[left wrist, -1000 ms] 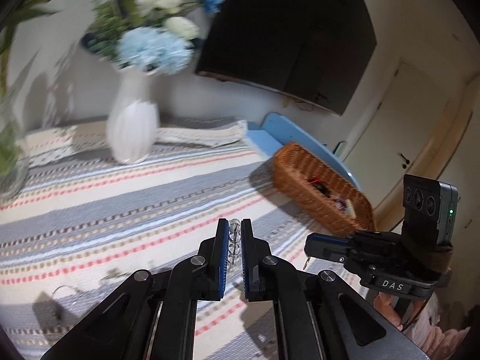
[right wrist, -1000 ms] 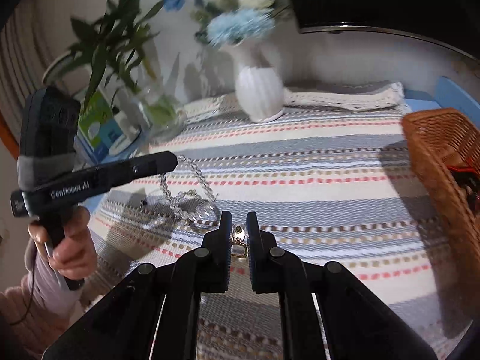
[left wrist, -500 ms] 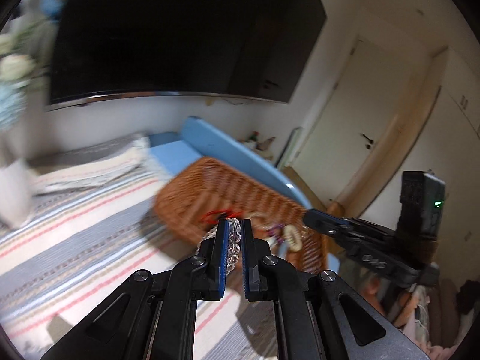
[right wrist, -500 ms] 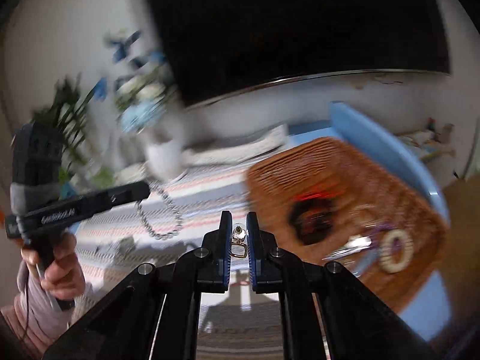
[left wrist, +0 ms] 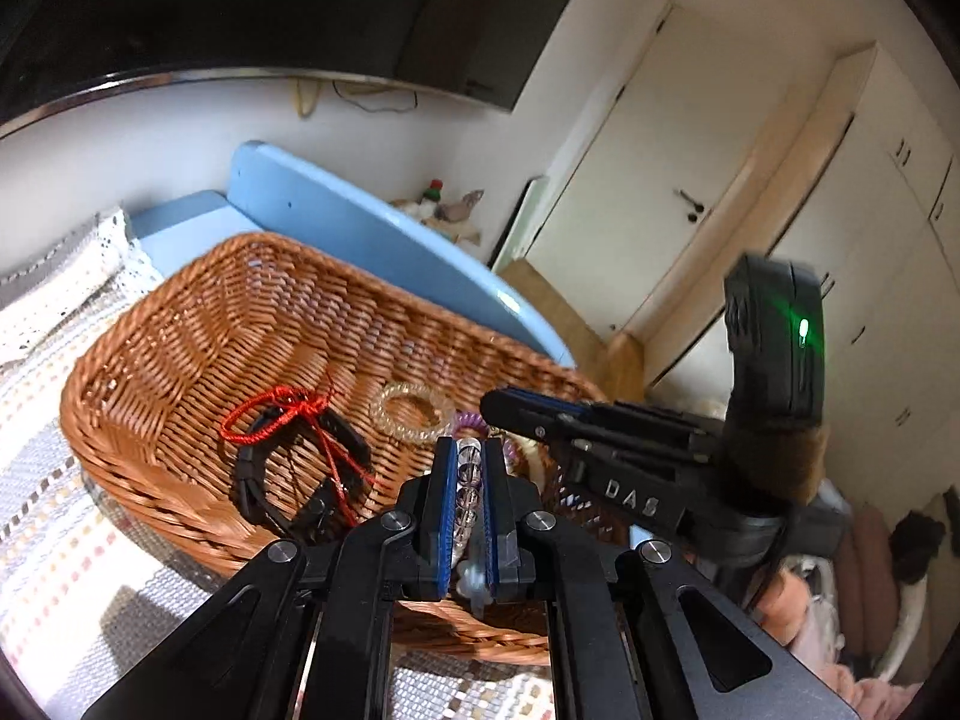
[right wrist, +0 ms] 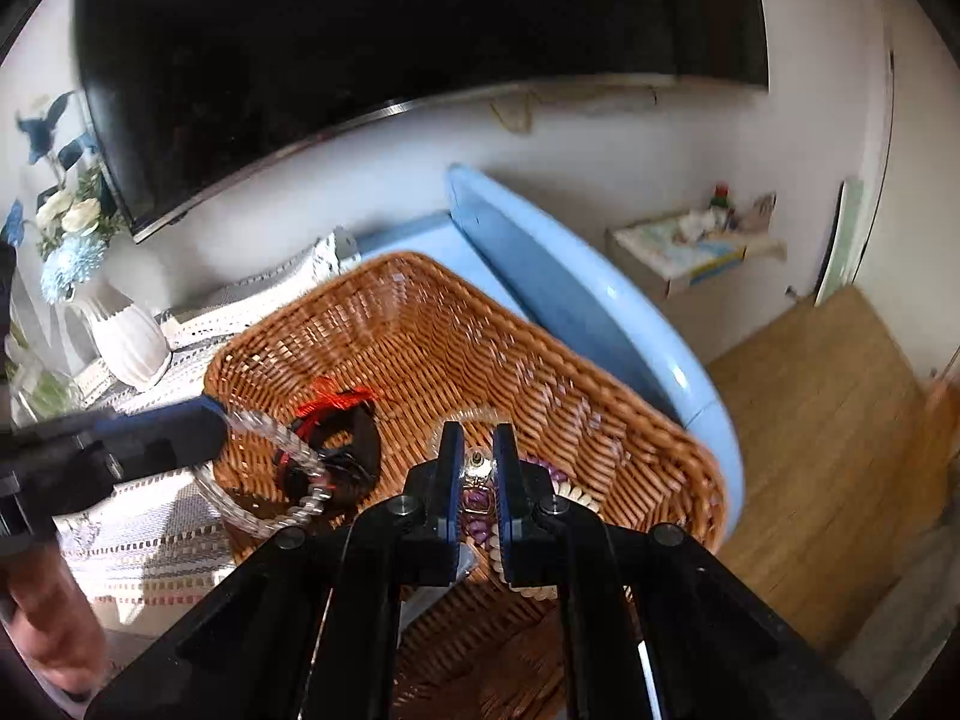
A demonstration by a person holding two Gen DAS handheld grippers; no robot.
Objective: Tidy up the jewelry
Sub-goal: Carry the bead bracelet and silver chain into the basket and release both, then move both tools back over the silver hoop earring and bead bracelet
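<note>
A brown wicker basket (left wrist: 180, 324) (right wrist: 540, 360) holds a red cord (left wrist: 270, 420), a black band (left wrist: 252, 480), a clear bead bracelet (left wrist: 408, 414) and purple pieces (right wrist: 477, 501). My left gripper (left wrist: 468, 450) is shut on a clear bead strand (left wrist: 468, 480) over the basket's near rim. In the right wrist view the strand (right wrist: 288, 450) hangs in a loop from the left gripper (right wrist: 204, 420). My right gripper (right wrist: 477, 438) is shut on a small gold earring (right wrist: 477, 468) above the basket; it also shows in the left wrist view (left wrist: 498, 414).
The basket sits on a striped cloth (left wrist: 54, 510) on a light blue table (right wrist: 570, 300). A white vase of flowers (right wrist: 126, 336) stands at the back left. A dark screen (right wrist: 390, 18) hangs on the wall. Wooden floor (right wrist: 840, 420) lies to the right.
Both grippers have swung right from over the striped cloth to above the wicker basket, carrying the bead strand and the earring. Both stayed shut.
</note>
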